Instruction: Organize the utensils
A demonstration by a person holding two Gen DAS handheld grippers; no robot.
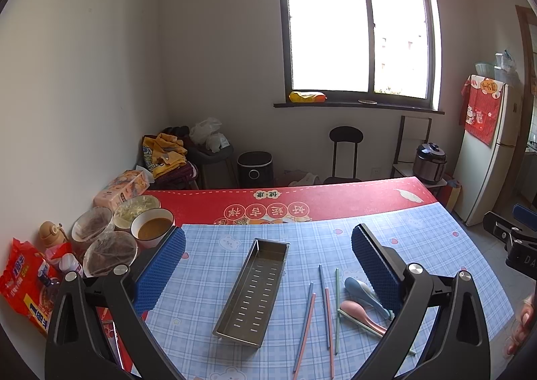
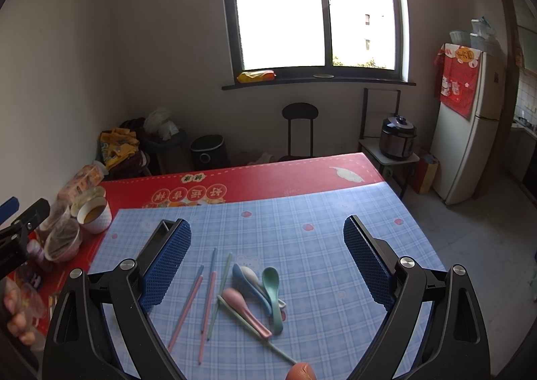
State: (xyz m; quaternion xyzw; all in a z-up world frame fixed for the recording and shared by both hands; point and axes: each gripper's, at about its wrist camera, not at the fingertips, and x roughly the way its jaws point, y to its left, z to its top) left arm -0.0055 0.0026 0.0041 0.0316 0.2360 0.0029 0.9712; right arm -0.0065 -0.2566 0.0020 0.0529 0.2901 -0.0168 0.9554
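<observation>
Blue-checked mat (image 1: 419,235), pastel spoons (image 2: 265,289), seemingly steel tray (image 1: 251,292).

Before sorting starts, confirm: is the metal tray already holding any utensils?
No, the metal tray is bare inside; the chopsticks and spoons lie beside it.

We see daylight pouring through the window (image 1: 357,28), blown out to white (no detail outside); walls stay dim, fisheye bending edges, corners vignetted black, focus otherwise sharp.

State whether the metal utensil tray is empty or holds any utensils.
Empty. The metal tray shows only its bare slotted floor; the chopsticks and spoons lie beside it on the cloth.
</observation>
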